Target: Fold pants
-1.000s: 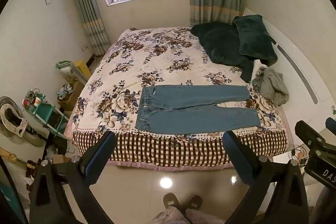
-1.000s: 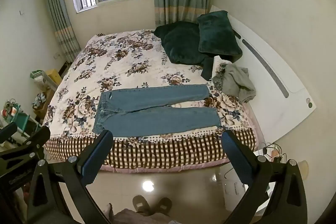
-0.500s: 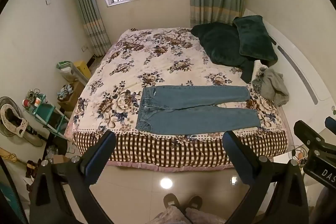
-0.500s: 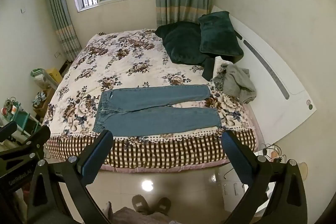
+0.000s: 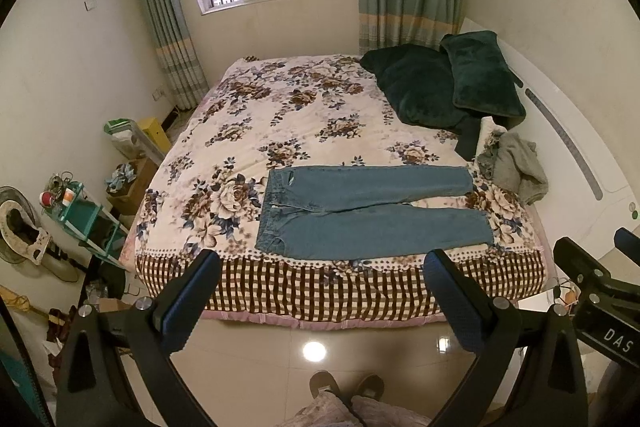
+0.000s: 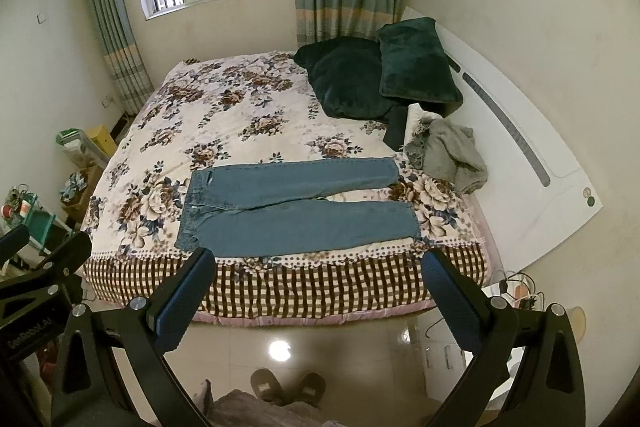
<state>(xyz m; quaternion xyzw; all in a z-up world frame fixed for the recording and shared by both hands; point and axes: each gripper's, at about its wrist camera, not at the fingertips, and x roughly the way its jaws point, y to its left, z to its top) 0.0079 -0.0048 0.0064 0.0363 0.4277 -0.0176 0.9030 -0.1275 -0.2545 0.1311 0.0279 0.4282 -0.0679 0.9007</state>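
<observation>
Blue jeans (image 5: 360, 211) lie flat near the front edge of a bed with a floral cover (image 5: 288, 107), waistband to the left, both legs spread to the right. They also show in the right wrist view (image 6: 296, 207). My left gripper (image 5: 320, 267) is open and empty, held high above the floor in front of the bed. My right gripper (image 6: 318, 259) is open and empty too, beside the left one. Both are well short of the jeans.
Dark green pillows (image 5: 440, 83) and a grey garment (image 5: 516, 163) lie at the bed's right side by the white headboard (image 5: 580, 155). Shelves, boxes and a fan (image 5: 24, 223) crowd the floor at the left. The person's slippers (image 5: 348, 387) stand on glossy tiles.
Both views have shifted very slightly; the grippers stay open and the jeans have not moved.
</observation>
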